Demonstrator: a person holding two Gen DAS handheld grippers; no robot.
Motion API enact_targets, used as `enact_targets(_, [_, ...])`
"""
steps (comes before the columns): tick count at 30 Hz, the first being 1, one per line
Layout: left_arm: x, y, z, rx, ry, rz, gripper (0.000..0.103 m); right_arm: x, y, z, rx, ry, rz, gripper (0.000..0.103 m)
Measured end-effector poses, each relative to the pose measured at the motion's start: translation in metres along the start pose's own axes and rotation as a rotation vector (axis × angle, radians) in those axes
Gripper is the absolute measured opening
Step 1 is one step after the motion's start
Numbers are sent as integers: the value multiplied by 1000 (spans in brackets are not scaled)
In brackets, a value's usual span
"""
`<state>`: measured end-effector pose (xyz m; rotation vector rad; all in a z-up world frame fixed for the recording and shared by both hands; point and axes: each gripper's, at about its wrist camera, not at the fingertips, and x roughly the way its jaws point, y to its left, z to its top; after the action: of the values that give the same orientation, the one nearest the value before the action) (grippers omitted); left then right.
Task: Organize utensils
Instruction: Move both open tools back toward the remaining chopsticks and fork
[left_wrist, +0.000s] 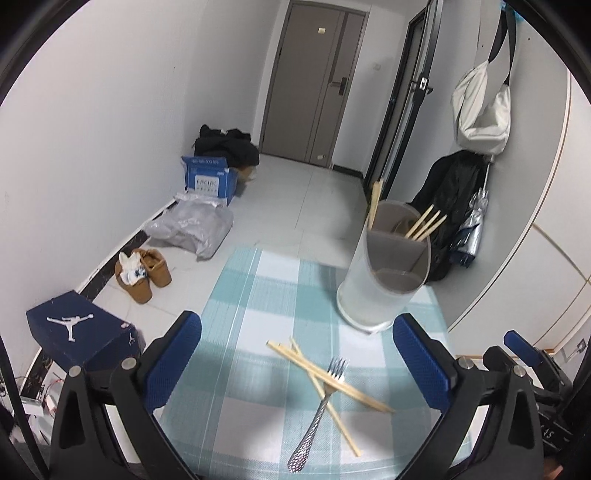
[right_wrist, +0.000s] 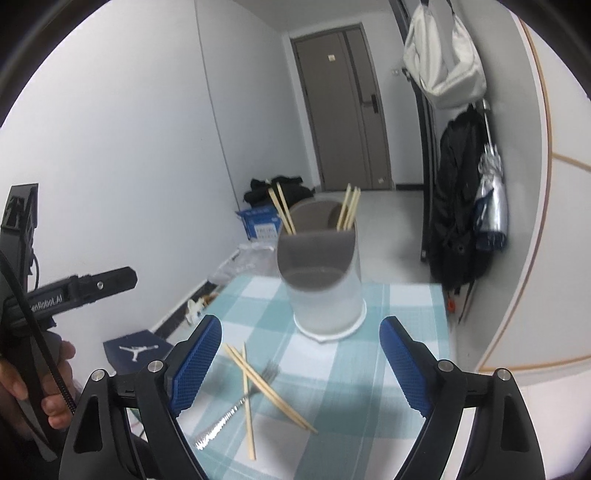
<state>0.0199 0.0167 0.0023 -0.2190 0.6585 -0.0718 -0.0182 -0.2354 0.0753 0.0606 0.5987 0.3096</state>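
Seen from the left wrist camera, the left gripper (left_wrist: 295, 354) hangs over a teal and white checked tablecloth (left_wrist: 251, 295) with its blue-padded jaws spread wide and nothing between the pads. Out past the left jaw, on the floor, sit a dark blue shoebox (left_wrist: 81, 332), a pair of tan boots (left_wrist: 144, 273), a grey plastic bag (left_wrist: 192, 229) and an open blue carton (left_wrist: 210, 181). Between the jaws, close in, lie the loose utensils: two wooden chopsticks (left_wrist: 328, 376) crossed over each other, with a metal fork (left_wrist: 317, 410) lying across them, its tines pointing away from the camera and its patterned handle toward it. Just beyond the tip of the right jaw stands a frosted, divided utensil holder (left_wrist: 380, 284), upright on the cloth, with more chopsticks leaning in its far compartments; its nearest compartment looks empty. Beyond the right jaw, a blue pad of the right gripper (left_wrist: 524, 343) shows at the edge.

In the right wrist view, a hand (right_wrist: 40, 384) at the far left grips the handle of the left gripper. The right gripper (right_wrist: 299, 354) also has its jaws well apart, clasping nothing. The crossed chopsticks (right_wrist: 266, 391) and fork (right_wrist: 240, 406) lie between the jaws, nearer the left one, and the utensil holder (right_wrist: 321, 291) stands straight ahead between the two fingertips, farther off. A black jacket (right_wrist: 458, 221) and a folded umbrella (right_wrist: 491, 206) hang beyond the right jaw.
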Motion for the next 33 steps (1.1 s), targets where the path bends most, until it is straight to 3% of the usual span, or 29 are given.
enact_targets(7, [24, 18, -26, -36, 89, 13, 102, 29, -8, -24, 53, 155, -44, 88])
enact_targets(12, [32, 31, -25, -67, 137, 24, 102, 51, -10, -39, 71, 271, -69, 88])
enact_targets(17, [38, 58, -20, -166, 191, 53, 102, 77, -2, -42, 50, 373, -74, 87])
enact_targets(20, [30, 73, -12, -176, 162, 106, 102, 94, 9, -34, -7, 397, -99, 82])
enact_targets(22, [24, 82, -8, -199, 151, 95, 102, 106, 14, -27, -28, 408, -88, 81])
enact_targets(27, [19, 98, -7, -260, 144, 73, 102, 153, 52, -20, -165, 476, 8, 69])
enact_targets(30, [23, 106, -6, -297, 151, 68, 102, 184, 74, -26, -234, 539, 58, 47])
enact_targets(33, [28, 114, -5, -338, 164, 51, 102, 208, 86, -35, -276, 601, 78, 34])
